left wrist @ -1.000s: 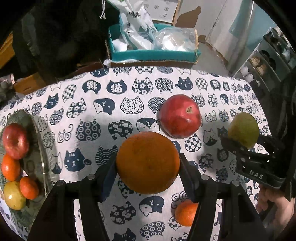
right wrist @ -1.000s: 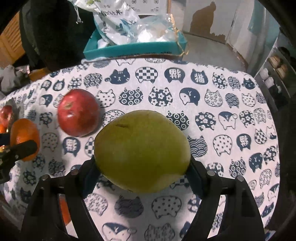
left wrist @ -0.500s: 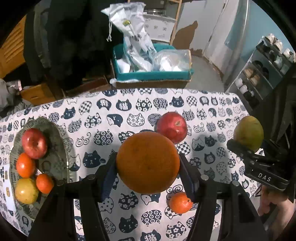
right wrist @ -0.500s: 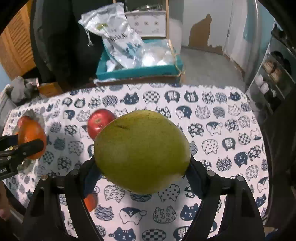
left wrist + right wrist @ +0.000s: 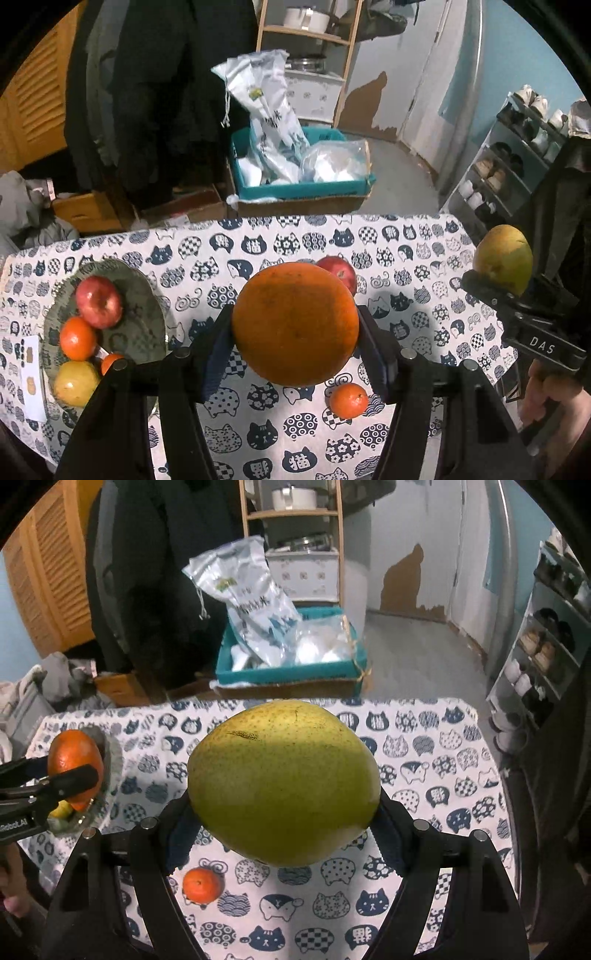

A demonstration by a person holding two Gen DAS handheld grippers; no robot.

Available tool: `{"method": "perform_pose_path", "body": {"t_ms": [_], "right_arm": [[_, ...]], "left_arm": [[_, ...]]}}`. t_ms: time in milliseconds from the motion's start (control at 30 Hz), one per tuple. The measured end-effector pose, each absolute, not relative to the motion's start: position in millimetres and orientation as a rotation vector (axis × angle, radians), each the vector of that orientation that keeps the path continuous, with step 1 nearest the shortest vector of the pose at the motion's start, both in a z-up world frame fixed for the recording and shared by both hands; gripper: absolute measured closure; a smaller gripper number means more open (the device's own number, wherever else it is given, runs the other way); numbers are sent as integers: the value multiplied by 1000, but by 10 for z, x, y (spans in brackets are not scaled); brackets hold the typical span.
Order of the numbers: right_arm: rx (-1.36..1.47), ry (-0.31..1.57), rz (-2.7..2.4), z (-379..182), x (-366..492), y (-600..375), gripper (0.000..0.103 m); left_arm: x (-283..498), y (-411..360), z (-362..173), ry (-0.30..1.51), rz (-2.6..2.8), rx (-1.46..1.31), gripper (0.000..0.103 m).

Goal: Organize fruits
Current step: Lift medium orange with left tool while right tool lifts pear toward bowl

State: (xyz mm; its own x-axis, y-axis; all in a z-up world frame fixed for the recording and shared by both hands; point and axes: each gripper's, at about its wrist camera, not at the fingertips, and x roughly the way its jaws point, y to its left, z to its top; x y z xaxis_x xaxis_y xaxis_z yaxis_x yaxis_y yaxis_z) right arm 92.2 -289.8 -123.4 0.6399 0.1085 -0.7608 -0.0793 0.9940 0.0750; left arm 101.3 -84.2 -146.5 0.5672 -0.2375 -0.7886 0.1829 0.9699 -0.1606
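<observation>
Both tools have risen since the earlier frames: the cat-print cloth sits lower and smaller in each view, and more of the room behind shows, with the shelf unit and the whole white bag now in sight. Neither grip has changed.

Left tool [image 5: 295, 350] is clenched on a large orange [image 5: 295, 338], its blue-lined fingers [image 5: 216, 350] pressed against either side, and holds it in the air above the surface [image 5: 406, 236]. Right tool [image 5: 284, 819] grasps a green-yellow pear [image 5: 283, 782] the same way, also clear of the cloth. From the left view, the pear rides at the right edge over the other tool's black body, with part of a hand [image 5: 554, 395] below it.

Further out, a glass plate [image 5: 144, 314] lies at the left of the surface and already carries a red apple [image 5: 99, 302], two small oranges and a yellowish fruit, so part of the sorting looks done. Loose on the cloth are a second red apple [image 5: 338, 272], partly hidden behind the held orange, and a small mandarin [image 5: 349, 400] just below it. Judging by that, the task is about midway: two fruits are in hand and not yet set down, and two more wait on the surface.

Beyond the far edge stands a teal box [image 5: 299, 190] with plastic bags in it.
</observation>
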Motion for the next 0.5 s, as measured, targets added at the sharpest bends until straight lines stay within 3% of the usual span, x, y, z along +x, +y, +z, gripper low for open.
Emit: {"method": "perform_pose_path", "body": {"t_ms": [500], "right_arm": [[25, 766, 169, -778, 773, -2700, 23]], "left_arm": [[789, -649, -998, 825, -246, -90, 39]]}}
